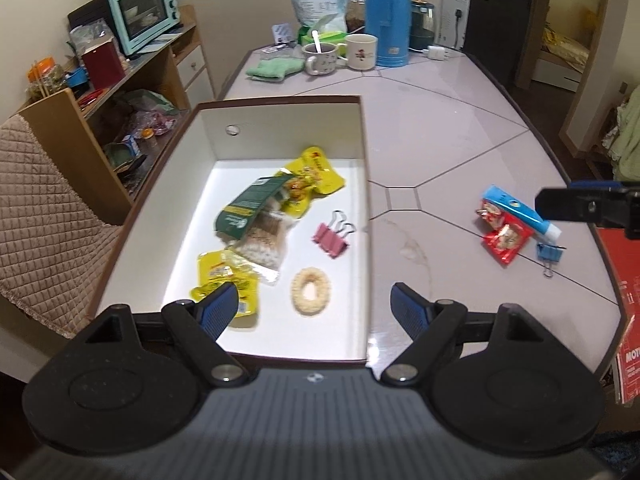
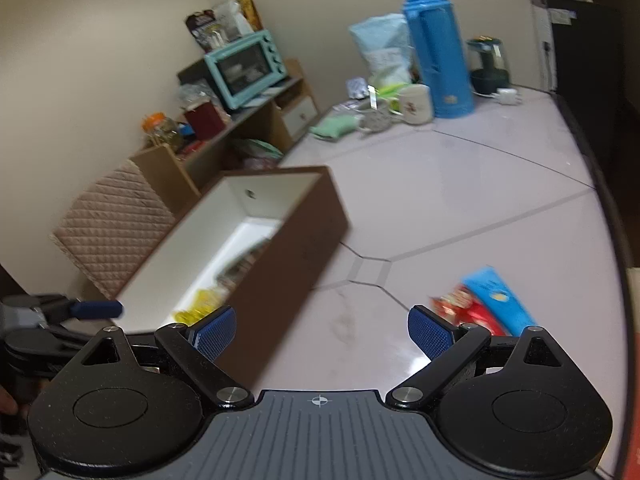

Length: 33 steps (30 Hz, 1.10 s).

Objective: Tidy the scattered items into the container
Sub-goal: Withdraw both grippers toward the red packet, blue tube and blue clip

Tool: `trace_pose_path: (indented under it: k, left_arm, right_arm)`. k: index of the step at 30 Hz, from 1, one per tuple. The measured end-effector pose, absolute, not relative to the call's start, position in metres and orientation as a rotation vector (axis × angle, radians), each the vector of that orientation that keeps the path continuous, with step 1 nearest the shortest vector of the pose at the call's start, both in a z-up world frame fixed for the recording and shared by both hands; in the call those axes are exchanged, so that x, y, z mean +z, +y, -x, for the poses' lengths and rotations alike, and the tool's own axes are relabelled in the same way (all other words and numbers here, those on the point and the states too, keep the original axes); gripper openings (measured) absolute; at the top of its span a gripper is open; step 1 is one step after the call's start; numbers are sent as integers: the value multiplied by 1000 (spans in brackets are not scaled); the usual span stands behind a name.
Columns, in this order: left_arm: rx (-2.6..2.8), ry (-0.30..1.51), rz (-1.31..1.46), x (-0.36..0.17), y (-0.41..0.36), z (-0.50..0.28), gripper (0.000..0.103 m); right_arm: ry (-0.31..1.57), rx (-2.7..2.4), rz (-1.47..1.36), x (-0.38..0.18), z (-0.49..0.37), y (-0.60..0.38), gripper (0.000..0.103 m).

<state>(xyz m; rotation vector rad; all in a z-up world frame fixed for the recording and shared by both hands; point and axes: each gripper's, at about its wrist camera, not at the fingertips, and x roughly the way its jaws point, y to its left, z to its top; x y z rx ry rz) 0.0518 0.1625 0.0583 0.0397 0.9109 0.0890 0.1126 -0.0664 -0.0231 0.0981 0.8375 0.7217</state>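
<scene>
Two grippers tilting down, fingers wide apart: left gripper (image 1: 314,304) over the box's (image 1: 366,184) near end, right gripper (image 2: 320,330) beside it; snacks (image 2: 472,312) showing blurry.

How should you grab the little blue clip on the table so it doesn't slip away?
Probably from above, pinching the blue clip's wide blue body across its flat sides. It lies flat on the table, and its thin wire loops stick out toward the near edge and look too skinny to pinch. The red snack packet sits right beside it, so come in from the clip's free side.
</scene>
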Motion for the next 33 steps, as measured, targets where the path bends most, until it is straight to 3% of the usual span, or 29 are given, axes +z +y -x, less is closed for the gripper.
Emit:
trace_pose_path:
  k: [18, 33]
  left_arm:
    - [-128, 908, -88, 48, 65, -91, 81]
    - [-325, 929, -160, 9, 11, -119, 77]
  right_arm:
    - [898, 495, -61, -37, -127, -174, 95]
    - [982, 397, -100, -54, -148, -224, 95]
